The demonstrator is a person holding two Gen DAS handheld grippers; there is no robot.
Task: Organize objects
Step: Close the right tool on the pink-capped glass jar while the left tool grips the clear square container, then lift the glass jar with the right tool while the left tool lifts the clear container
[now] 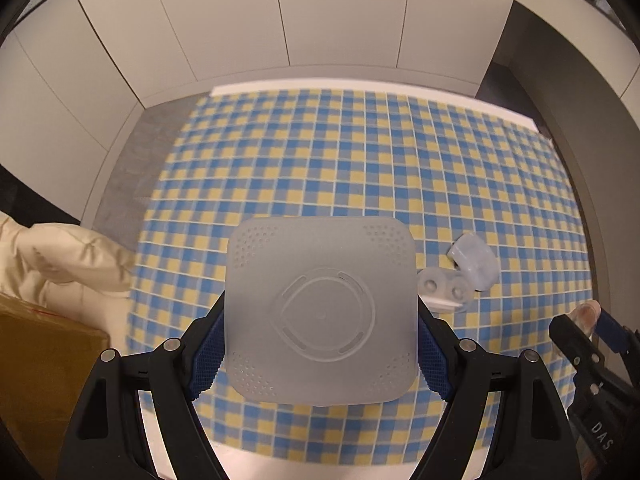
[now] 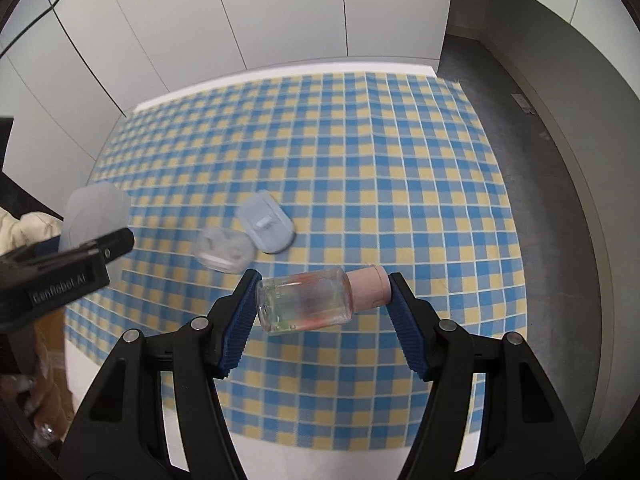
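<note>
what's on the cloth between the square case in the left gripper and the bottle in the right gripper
In the right wrist view, an open contact lens case with its flipped-up lid lies on the checked cloth between the frosted square case and the clear bottle.

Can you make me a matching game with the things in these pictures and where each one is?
Things:
1. frosted square plastic lid
2. clear small bottle with a pink cap
3. open translucent contact lens case
4. blue and yellow checked tablecloth

Where:
A. lying on the cloth, nothing holding it
B. gripped in the left gripper
C. spread over the table
D. gripped end to end in the right gripper

Pairs: 1-B, 2-D, 3-A, 4-C
</note>
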